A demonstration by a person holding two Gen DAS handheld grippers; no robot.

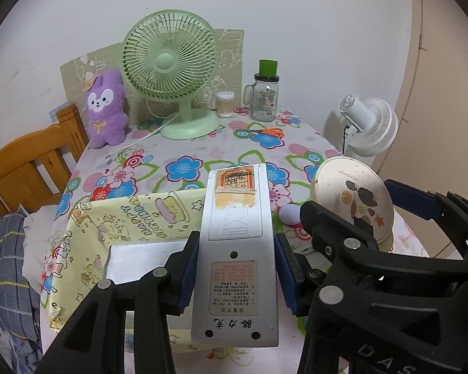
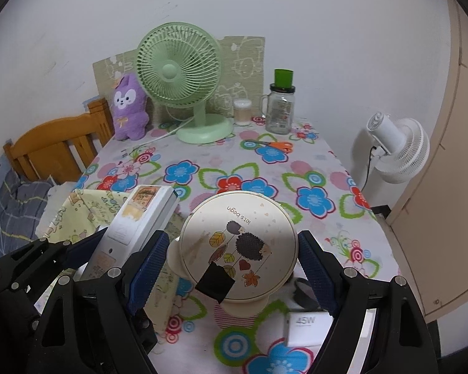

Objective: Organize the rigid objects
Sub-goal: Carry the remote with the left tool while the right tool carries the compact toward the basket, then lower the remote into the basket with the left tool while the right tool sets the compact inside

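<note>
My left gripper (image 1: 234, 274) is shut on a silver remote control (image 1: 237, 249), back side up, held over the open yellow cartoon-print box (image 1: 87, 237). The remote also shows in the right wrist view (image 2: 131, 227), at the left. My right gripper (image 2: 234, 268) has its jaws on both sides of a round cream mirror (image 2: 238, 249) with a hedgehog print; its stand rests on the flowered tablecloth (image 2: 312, 168). Both blue pads look close to the rim, but contact is unclear. The mirror also shows in the left wrist view (image 1: 352, 199), at the right.
At the back stand a green desk fan (image 1: 171, 71), a purple plush (image 1: 104, 109), a cotton-swab tub (image 1: 225, 103) and a glass mug with a green lid (image 1: 265, 93). Orange scissors (image 1: 265, 131) lie nearby. A white 45W charger (image 2: 305, 327) lies front right. A wooden headboard (image 1: 31, 168) is left.
</note>
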